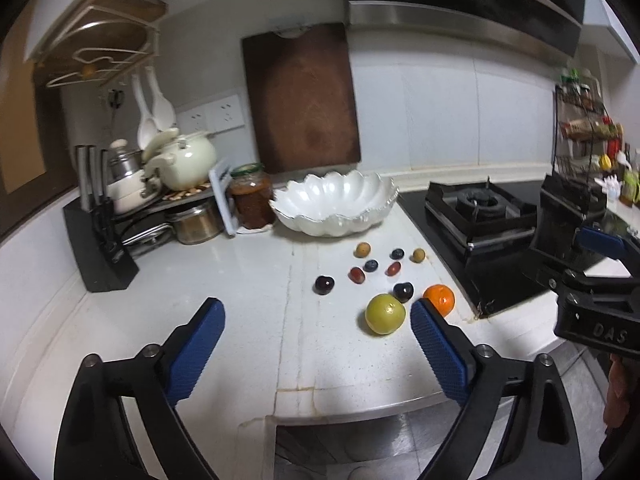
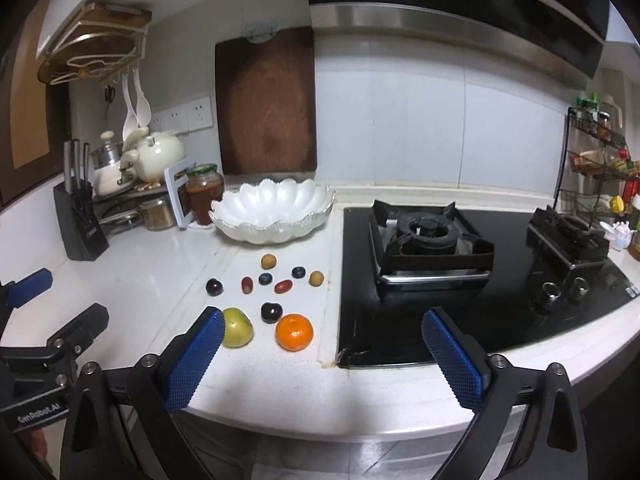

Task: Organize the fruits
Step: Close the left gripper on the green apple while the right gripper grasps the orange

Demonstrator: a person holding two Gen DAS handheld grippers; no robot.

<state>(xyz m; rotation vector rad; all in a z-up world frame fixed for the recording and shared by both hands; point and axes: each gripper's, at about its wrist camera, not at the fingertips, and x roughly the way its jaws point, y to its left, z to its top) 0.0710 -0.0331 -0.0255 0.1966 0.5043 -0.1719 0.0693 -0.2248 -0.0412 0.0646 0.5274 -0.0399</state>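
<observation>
Several fruits lie loose on the white counter (image 1: 224,280) in front of a white scalloped bowl (image 1: 336,204) (image 2: 272,210), which holds nothing. Nearest are a green fruit (image 1: 385,314) (image 2: 238,327) and an orange (image 1: 439,299) (image 2: 294,332). Behind them sit two dark plums (image 1: 324,285) (image 1: 403,291), blueberries, red grapes and small tan fruits. My left gripper (image 1: 316,320) is open above the counter's front, with nothing between its blue pads. My right gripper (image 2: 322,328) is also open and holds nothing; its left pad (image 2: 196,360) partly overlaps the green fruit in the right wrist view.
A black gas hob (image 2: 432,240) lies right of the fruits. A knife block (image 1: 100,248), pots, a kettle and a jar (image 1: 251,200) crowd the back left. A wooden cutting board (image 1: 300,100) leans on the wall. A spice rack (image 2: 600,168) stands far right.
</observation>
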